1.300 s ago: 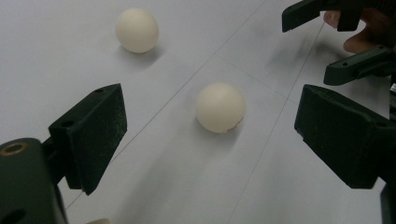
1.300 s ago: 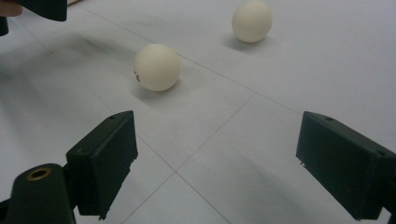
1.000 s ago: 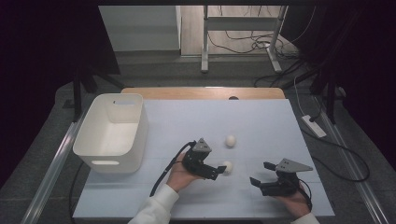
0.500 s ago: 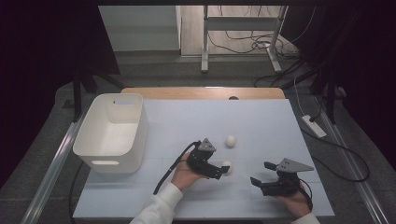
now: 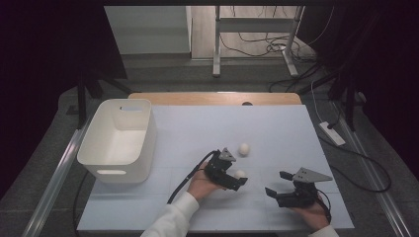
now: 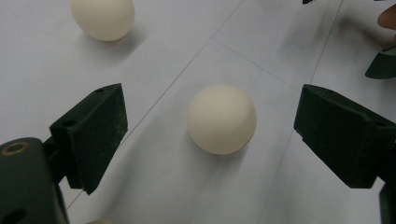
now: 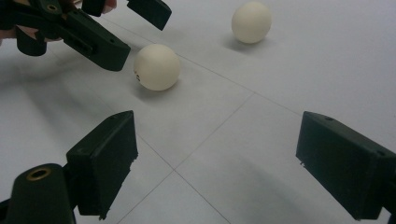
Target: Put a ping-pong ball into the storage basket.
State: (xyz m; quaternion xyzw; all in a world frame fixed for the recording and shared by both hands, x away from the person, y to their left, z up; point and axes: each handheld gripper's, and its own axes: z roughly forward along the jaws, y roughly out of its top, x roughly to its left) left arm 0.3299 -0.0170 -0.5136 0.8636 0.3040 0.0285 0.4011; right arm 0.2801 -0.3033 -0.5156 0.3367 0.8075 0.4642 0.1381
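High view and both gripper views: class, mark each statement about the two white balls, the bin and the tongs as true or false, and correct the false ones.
1. The left tongs are open with the near ball between the jaws, untouched. True.
2. The right tongs are shut on a ball. False: they are open with bare table between the jaws.
3. Two balls lie on the table. True: the near ball and the far ball.
4. The white bin holds a ball. False: its visible inside shows none.
5. The bin stands on the table's right side. False: it stands at the left.
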